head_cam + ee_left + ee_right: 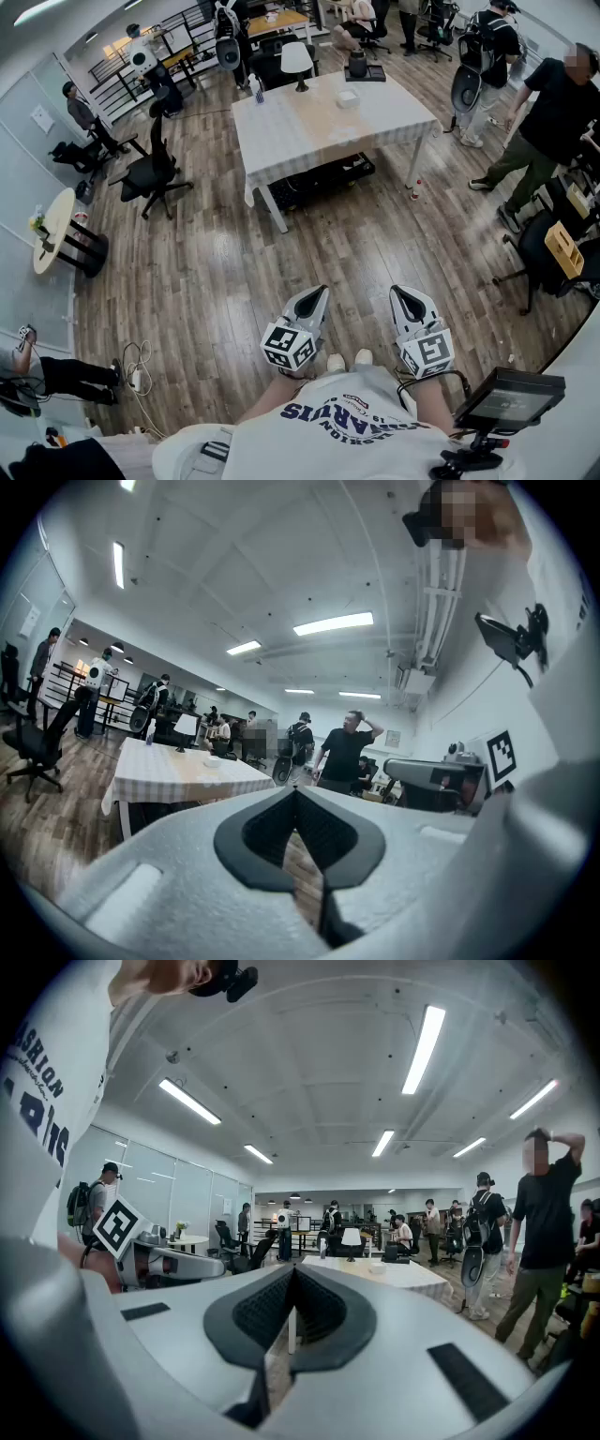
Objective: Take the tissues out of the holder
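Walk up to the bench point(281, 131) before you reach, and part the jaws only once you are close. Your left gripper point(315, 298) is closed with nothing in it, and so is your right gripper point(403, 298). The small white box point(347, 97) on the bench, likely the tissue holder, lies well ahead of both grippers, roughly between their lines.

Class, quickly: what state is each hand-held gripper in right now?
Left hand-held gripper: closed, holding nothing.
Right hand-held gripper: closed, holding nothing.
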Demonstrator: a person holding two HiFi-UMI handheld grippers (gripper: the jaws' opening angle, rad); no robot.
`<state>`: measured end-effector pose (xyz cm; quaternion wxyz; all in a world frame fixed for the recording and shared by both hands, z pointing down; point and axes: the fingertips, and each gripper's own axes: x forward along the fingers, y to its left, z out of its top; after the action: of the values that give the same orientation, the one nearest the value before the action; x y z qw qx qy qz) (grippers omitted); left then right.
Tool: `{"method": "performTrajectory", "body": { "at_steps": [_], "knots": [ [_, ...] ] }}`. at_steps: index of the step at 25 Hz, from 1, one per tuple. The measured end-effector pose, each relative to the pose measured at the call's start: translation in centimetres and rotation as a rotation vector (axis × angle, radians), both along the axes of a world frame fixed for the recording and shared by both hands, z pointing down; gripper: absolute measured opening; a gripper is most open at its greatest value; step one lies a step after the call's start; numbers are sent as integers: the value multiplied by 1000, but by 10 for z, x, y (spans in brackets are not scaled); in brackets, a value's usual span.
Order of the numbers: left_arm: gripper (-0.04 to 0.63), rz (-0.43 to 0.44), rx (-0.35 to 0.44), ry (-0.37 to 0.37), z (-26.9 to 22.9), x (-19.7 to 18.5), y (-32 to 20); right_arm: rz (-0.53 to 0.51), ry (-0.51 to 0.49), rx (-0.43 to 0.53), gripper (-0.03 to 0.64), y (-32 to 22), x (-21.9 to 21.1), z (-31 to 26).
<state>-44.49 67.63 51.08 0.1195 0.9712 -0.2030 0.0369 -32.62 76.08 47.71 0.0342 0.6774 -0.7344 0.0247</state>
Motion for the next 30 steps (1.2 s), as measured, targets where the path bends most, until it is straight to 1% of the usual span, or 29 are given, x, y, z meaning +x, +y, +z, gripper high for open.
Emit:
{"method": "performTrajectory", "body": {
  "at_steps": [7,11,15,17,19,20,22,24,27,30],
  "knots": [
    [0,33,16,24,-10,28,6,0,-3,-5,6,-7,20,1],
    [0,23,10,36,-12,36,-3,2,-2,-8,6,-14,26,-1],
    [0,18,15,24,-10,68,-18,-4,-24,-7,6,-29,59,2],
    [0,18,29,21,-10,82,-26,-6,4,9,6,-38,72,1],
    [0,16,48,23,-9,93,-33,24,40,22,6,-46,87,4],
    [0,12,54,23,-8,99,-38,51,37,28,6,-51,98,8],
    [0,-1,54,19,-2,110,-50,91,-12,31,8,-65,121,18],
    [0,-12,46,1,5,118,-60,96,-58,18,8,-80,137,28],
    [0,-17,35,-24,14,131,-84,88,-62,-4,8,-108,156,34],
    [0,-28,33,-21,15,149,-123,97,-61,-21,8,-146,179,36]
  ]
}}
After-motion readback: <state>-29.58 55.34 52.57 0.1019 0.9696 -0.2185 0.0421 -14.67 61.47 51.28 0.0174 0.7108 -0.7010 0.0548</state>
